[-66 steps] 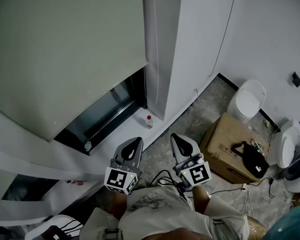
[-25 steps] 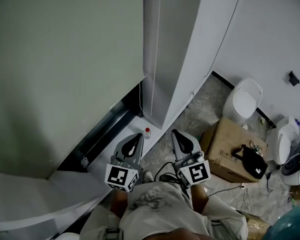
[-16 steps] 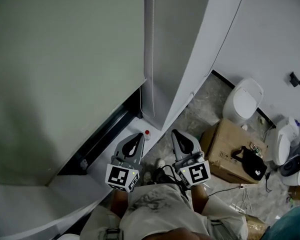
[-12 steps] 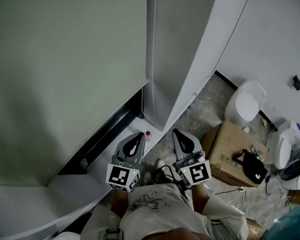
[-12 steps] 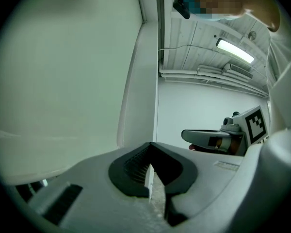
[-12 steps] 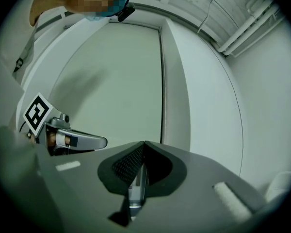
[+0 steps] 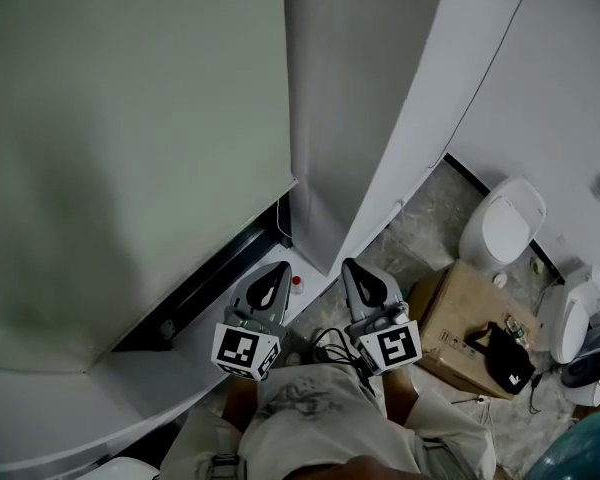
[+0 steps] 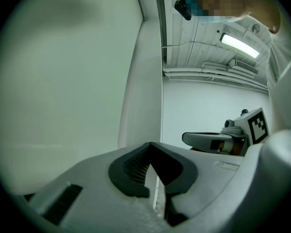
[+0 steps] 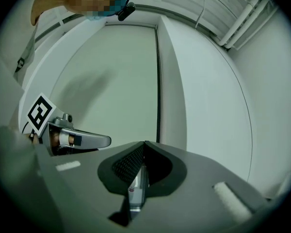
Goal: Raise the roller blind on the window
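Evidently, the one thing that has changed over the last couple of seconds is our viewpoint. The roller blind (image 7: 130, 148) now fills more of the head view. The dark strip of window (image 7: 215, 278) under its bottom edge looks narrower, and the toilet (image 7: 500, 230) and cardboard box (image 7: 460, 318) to the blind's right have slid toward the edge of the frame. We read that as us closing in on the window, not as the blind itself moving. The blind hangs low, covering nearly the whole pane, so the raising has not begun. The left tongs (image 7: 270, 283) and right tongs (image 7: 365, 286) have kept their place side by side below the blind's lower right corner. Both have their jaws closed together with nothing gripped, and only background shows through the notch of each. A small red-capped bottle (image 7: 297, 284) stands just below that corner, between the two tongs. In the left gripper view a thin line (image 8: 162, 96) runs down beside the blind's right edge. It may be the pull cord, though we cannot be sure. In our judgement the approach is about done, and the next need is to open one of the tongs and find that cord.
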Action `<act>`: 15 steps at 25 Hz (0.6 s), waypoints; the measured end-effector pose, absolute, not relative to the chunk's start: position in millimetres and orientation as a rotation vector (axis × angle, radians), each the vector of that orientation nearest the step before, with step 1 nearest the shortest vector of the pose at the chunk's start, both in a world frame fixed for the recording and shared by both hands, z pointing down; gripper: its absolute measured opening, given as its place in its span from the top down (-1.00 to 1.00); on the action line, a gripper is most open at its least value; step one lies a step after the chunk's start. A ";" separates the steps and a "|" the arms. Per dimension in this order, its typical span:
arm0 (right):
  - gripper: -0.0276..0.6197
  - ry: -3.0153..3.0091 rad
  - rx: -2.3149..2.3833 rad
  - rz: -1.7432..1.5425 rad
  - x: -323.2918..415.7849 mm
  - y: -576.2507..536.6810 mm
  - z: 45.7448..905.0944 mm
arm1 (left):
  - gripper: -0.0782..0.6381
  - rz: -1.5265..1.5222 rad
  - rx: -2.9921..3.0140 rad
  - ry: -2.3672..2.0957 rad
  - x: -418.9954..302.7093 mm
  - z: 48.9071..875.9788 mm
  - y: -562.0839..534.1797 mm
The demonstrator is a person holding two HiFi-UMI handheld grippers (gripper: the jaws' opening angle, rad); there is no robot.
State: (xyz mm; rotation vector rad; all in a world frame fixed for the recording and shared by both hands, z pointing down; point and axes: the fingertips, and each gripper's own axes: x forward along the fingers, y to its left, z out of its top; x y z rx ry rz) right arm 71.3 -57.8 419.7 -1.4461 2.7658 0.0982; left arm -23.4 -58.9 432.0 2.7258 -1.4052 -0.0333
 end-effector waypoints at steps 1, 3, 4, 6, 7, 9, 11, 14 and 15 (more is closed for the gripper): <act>0.89 2.763 -1.434 0.108 72.3 -62.6 419.4 | 0.77 -0.037 2.723 -1.413 -21.6 432.1 -63.6; 0.89 2.737 -1.402 0.129 73.9 -71.6 414.6 | 0.77 -0.037 2.721 -1.431 -17.9 431.2 -71.5; 0.89 2.733 -1.388 0.131 74.9 -75.4 412.9 | 0.77 -0.034 2.721 -1.439 -15.7 430.0 -75.2; 0.89 2.739 -1.364 0.127 76.5 -82.7 410.6 | 0.76 -0.028 2.717 -1.456 -11.9 427.0 -83.6; 0.89 2.743 -1.352 0.125 76.6 -86.2 409.1 | 0.77 -0.024 2.714 -1.466 -10.5 425.5 -87.8; 0.88 2.749 -1.328 0.126 76.4 -91.1 406.5 | 0.76 -0.018 2.708 -1.483 -7.9 423.6 -94.3; 0.88 2.758 -1.306 0.129 75.8 -94.6 405.6 | 0.76 -0.018 2.701 -1.501 -5.9 422.6 -100.3; 0.89 2.762 -1.285 0.133 76.0 -102.0 403.7 | 0.76 -0.007 2.698 -1.524 -3.8 419.7 -113.0; 0.88 2.760 -1.283 0.125 76.3 -104.5 403.4 | 0.76 -0.002 2.697 -1.526 -3.6 419.2 -117.1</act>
